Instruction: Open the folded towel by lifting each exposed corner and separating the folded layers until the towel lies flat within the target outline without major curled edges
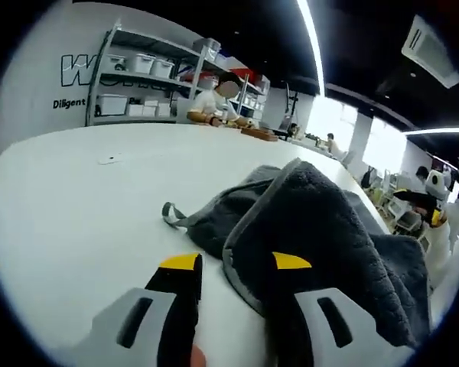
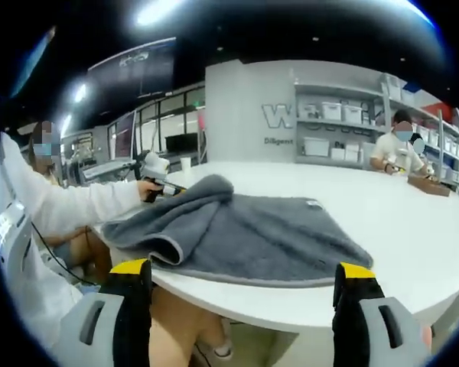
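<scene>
Item: grey towel (image 2: 245,233), partly folded, on white table (image 1: 76,199).
Left gripper (image 1: 236,264) clamps its raised corner; right gripper (image 2: 241,279) parted, short of the near hem.

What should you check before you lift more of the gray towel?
1. Left gripper has hold of the towel: cannot tell; a raised fold lies over one jaw, but no clear pinch shows.
2. Right gripper ready to grab: ok; its jaws stand wide apart, off the table edge, with nothing between them.
3. Towel flat: not ok; the near edge is still folded over in the right gripper view.
4. Target outline visible: cannot tell; no marking shows on the white table.
5. Hanging loop free: ok; it lies loose on the table.
</scene>
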